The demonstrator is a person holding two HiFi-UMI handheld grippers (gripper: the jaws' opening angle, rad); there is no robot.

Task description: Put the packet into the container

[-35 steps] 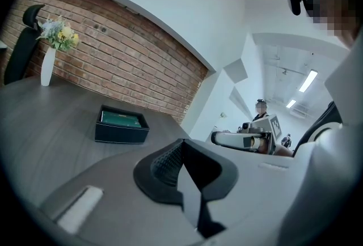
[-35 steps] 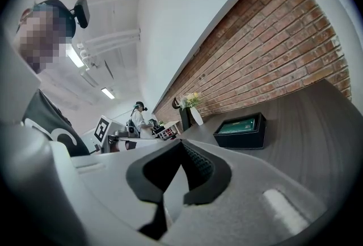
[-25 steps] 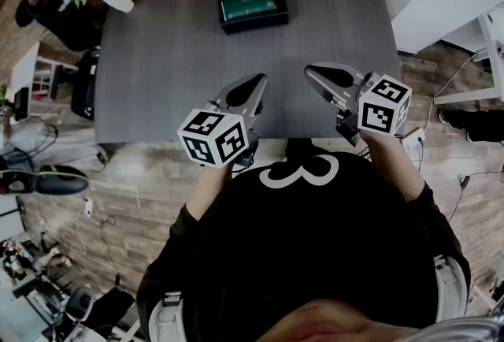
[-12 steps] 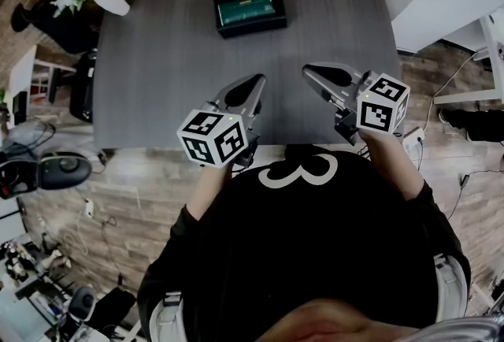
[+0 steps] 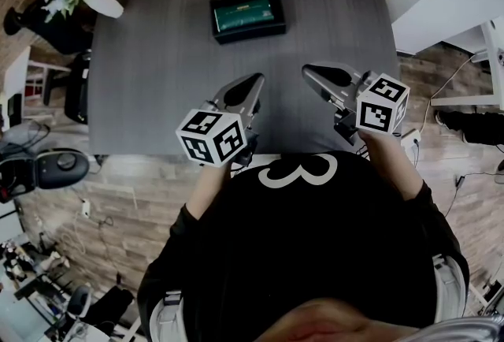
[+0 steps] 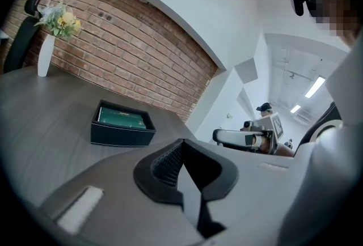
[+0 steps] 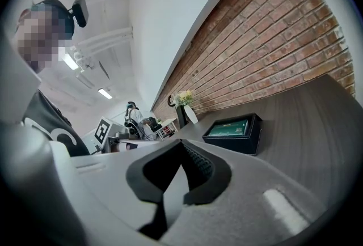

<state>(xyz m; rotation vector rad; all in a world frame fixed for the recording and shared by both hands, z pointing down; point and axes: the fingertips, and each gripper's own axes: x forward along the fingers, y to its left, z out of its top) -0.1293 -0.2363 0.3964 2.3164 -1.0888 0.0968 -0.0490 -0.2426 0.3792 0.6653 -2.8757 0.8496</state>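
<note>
Lying inside container (image 5: 250,34), packet (image 5: 243,13) runs left-right.

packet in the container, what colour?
The packet is green, in a black container; head view shows it best.

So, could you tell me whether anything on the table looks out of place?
Nothing stands out. The container sits flat on the table, a green packet lying inside it; the vase stands upright.

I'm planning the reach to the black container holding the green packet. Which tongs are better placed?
Left, probably. In the head view the left tongs sit directly in front of the container; the right tongs sit off to its right side. Both are shut and empty.
</note>
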